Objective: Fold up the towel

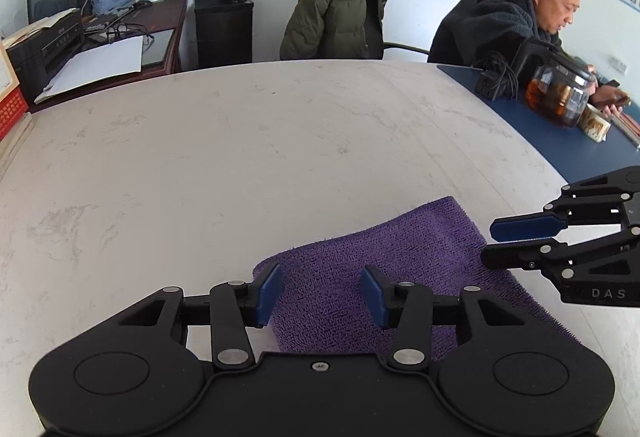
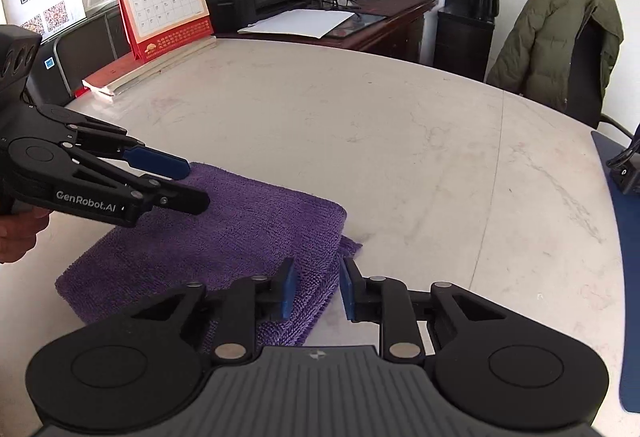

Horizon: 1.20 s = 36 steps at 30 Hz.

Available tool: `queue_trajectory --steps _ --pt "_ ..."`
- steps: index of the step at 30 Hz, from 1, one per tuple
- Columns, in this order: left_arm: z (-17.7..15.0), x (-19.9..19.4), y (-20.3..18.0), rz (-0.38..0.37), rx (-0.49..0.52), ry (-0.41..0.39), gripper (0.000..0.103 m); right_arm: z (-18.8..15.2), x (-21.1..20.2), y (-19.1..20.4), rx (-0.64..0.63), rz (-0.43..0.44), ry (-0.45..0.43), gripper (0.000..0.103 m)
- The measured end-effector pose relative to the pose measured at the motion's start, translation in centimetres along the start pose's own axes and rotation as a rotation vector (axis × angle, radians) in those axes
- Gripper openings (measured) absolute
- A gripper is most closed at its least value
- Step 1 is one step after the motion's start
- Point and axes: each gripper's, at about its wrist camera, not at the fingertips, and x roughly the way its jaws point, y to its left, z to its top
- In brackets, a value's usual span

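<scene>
Folded purple towel (image 2: 224,229) lay flat on the pale marble table (image 2: 400,141), near its front edge.

Its long axis ran from near-left to far-right in the left wrist view, one rounded corner pointing toward the table's middle. The left gripper (image 1: 322,295) stood released over the towel, pads apart, gripping nothing. The right gripper (image 2: 318,287) straddled the towel's right edge, jaws parted, not clenched.

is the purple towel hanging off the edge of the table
No, the purple towel lies folded and flat on the white table, with bare tabletop showing beyond its far and right edges.
</scene>
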Motion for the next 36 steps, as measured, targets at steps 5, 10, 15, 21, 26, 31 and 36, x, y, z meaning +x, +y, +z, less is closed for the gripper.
queue_trajectory --steps 5,10,15,21,26,31,36 --pt "-2.6 -2.1 -1.3 -0.086 -0.027 0.04 0.042 -2.1 -2.1 4.9 -0.143 0.076 0.022 0.025" --pt "-4.7 -2.9 -2.2 -0.087 0.001 0.048 0.044 -5.4 -3.1 4.8 -0.135 0.056 0.083 0.022" --pt "-3.7 -3.6 -2.2 -0.067 0.018 0.026 0.043 -4.4 -4.2 3.7 -0.119 0.029 0.094 0.022" --pt "0.4 -1.8 -1.7 -0.024 0.014 -0.012 0.044 0.7 -1.5 3.1 -0.131 0.004 -0.012 0.022" --pt "0.3 0.9 -0.6 0.0 -0.041 0.043 0.042 1.2 3.2 2.6 -0.149 0.019 0.031 0.022" --pt "0.1 1.5 -0.6 0.01 -0.081 0.067 0.044 0.7 3.8 2.1 -0.104 0.025 0.049 0.023" --pt "0.6 -0.5 -1.3 0.05 -0.088 0.061 0.043 0.9 1.0 2.3 -0.072 -0.005 0.045 0.036"
